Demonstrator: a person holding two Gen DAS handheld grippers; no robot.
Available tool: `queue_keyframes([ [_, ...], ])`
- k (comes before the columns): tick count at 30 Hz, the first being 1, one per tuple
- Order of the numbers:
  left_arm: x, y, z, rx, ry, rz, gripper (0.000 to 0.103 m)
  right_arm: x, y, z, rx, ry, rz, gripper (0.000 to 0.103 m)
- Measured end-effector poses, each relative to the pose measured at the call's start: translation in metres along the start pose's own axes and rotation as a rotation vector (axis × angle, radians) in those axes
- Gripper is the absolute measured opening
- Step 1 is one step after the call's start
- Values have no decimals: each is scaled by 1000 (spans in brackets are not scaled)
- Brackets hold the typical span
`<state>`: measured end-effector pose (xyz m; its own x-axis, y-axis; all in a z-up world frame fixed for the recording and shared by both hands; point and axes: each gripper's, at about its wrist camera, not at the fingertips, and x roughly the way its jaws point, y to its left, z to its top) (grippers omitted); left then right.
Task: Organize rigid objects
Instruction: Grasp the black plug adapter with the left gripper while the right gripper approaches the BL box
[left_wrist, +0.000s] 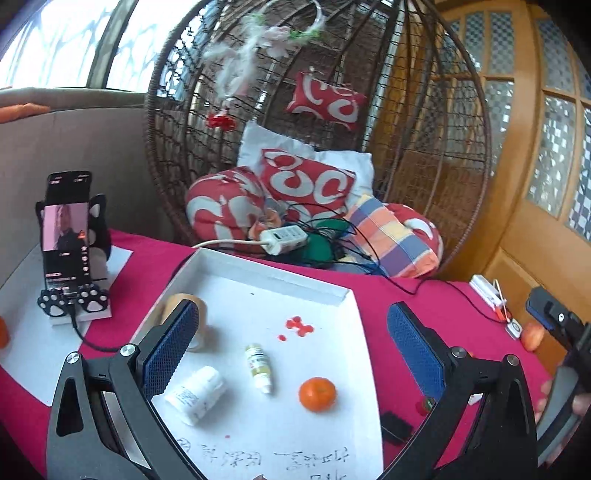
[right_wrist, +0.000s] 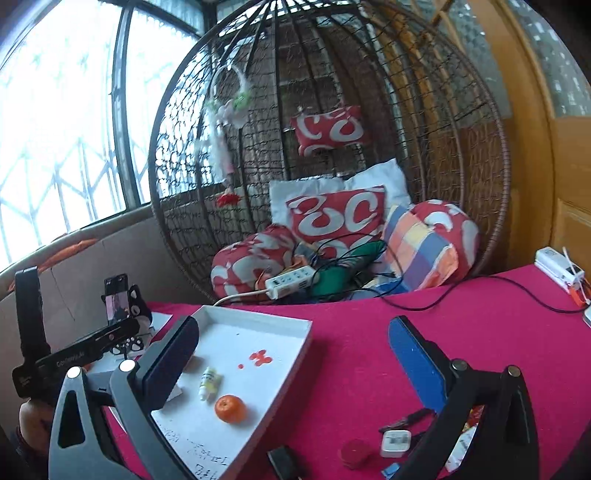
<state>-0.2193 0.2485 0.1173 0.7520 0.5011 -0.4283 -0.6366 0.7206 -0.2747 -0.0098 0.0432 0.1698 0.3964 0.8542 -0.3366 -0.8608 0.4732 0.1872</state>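
Magenta cloth covers the desk (right_wrist: 369, 343); a white tray (left_wrist: 343, 295) sits on it, left of centre. Left gripper (left_wrist: 295, 354) hovers over the tray, fingers (left_wrist: 170, 354) spread wide, holding nothing. In the tray: orange tangerine (left_wrist: 317, 394), a small dropper bottle (left_wrist: 259, 365) lying on its side just beside it, a white bottle (left_wrist: 195, 395) also lying down, a tape roll (left_wrist: 184, 314) partly hidden behind the left finger. Right gripper (right_wrist: 295, 369) hangs over bare cloth right of the tray, fingers likewise apart, empty. Near it: red cap (right_wrist: 354, 452), small white charger (right_wrist: 396, 442). Phone on a paw stand (left_wrist: 68, 240) at far left.
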Motion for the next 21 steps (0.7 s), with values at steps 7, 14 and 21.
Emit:
queue_keyframes([
  [7, 32, -64, -29, 174, 216, -155, 103, -15, -58, -16, 97, 17, -112, 103],
  [14, 67, -123, -74, 430, 452, -268, 103, -27, -104, -37, 210, 55, -164, 103],
  [21, 93, -147, -95, 577, 549, -254, 102, -36, -136, -53, 306, 68, -166, 103],
])
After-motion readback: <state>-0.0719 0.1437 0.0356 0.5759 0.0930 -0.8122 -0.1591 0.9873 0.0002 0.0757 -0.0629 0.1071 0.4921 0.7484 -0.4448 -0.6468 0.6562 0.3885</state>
